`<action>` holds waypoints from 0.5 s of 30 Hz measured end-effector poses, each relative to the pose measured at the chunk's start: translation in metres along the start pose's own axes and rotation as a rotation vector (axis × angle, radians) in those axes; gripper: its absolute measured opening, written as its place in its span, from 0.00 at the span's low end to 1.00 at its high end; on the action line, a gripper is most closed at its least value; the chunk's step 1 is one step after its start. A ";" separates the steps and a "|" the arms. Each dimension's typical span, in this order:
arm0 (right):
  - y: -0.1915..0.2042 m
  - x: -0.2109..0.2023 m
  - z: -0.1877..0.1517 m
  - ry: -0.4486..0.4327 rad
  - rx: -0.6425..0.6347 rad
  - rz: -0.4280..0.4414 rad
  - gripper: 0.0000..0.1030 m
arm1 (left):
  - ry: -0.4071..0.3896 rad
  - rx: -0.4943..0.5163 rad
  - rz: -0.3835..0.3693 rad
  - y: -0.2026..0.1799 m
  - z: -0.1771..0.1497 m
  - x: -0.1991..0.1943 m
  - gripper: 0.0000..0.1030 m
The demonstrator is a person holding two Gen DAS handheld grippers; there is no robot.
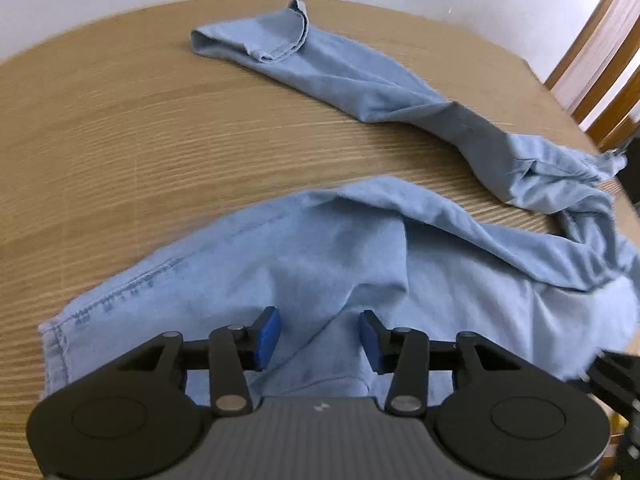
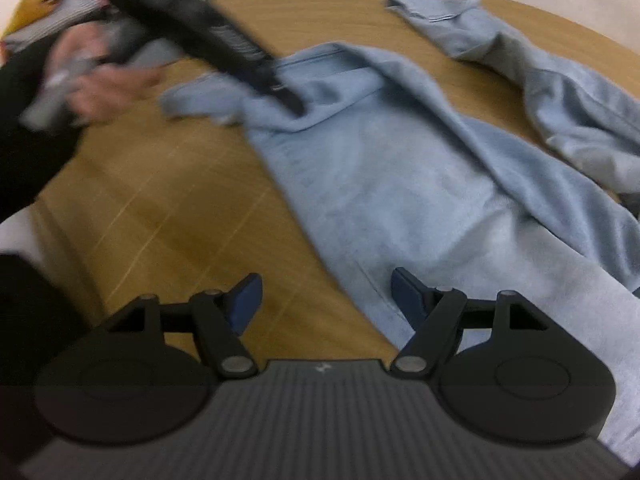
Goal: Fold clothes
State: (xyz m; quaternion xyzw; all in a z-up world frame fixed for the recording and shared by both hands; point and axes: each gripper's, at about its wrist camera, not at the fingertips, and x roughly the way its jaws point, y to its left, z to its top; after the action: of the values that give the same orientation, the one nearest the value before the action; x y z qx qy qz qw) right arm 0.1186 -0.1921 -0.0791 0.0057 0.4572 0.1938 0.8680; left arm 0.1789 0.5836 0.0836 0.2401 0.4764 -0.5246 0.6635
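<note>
- Directly beneath the left tool (image 1: 320,336), light blue trousers (image 1: 340,264) lie rumpled on a wooden tabletop (image 1: 120,152); its blue pads stand apart, with a ridge of cloth between them, not pinched.
- Ahead of it, one trouser leg stretches away.
- Right tool (image 2: 326,300) hovers with pads wide apart, straddling the trousers' edge.
- A hand (image 2: 108,80) shows blurred, far left.

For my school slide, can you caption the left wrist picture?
Open left claw hovering over rumpled light blue jeans on a wooden table.
</note>
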 end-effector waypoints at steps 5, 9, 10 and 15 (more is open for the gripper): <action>-0.003 -0.019 -0.025 -0.030 0.064 0.124 0.72 | 0.106 0.086 0.153 -0.025 -0.022 -0.009 0.49; -0.017 -0.052 -0.045 -0.095 0.103 0.121 0.69 | 0.192 0.053 0.175 -0.037 -0.050 -0.021 0.49; -0.028 -0.068 -0.053 -0.141 0.143 0.079 0.69 | 0.206 0.040 0.186 -0.040 -0.055 -0.023 0.50; -0.116 -0.146 -0.107 -0.330 0.426 -0.227 0.70 | 0.273 -0.037 0.247 -0.052 -0.078 -0.034 0.50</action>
State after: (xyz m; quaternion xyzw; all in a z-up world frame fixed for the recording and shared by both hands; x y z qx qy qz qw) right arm -0.0020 -0.3667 -0.0474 0.1682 0.3382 -0.0087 0.9259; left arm 0.1014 0.6455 0.0897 0.3534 0.5384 -0.3930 0.6563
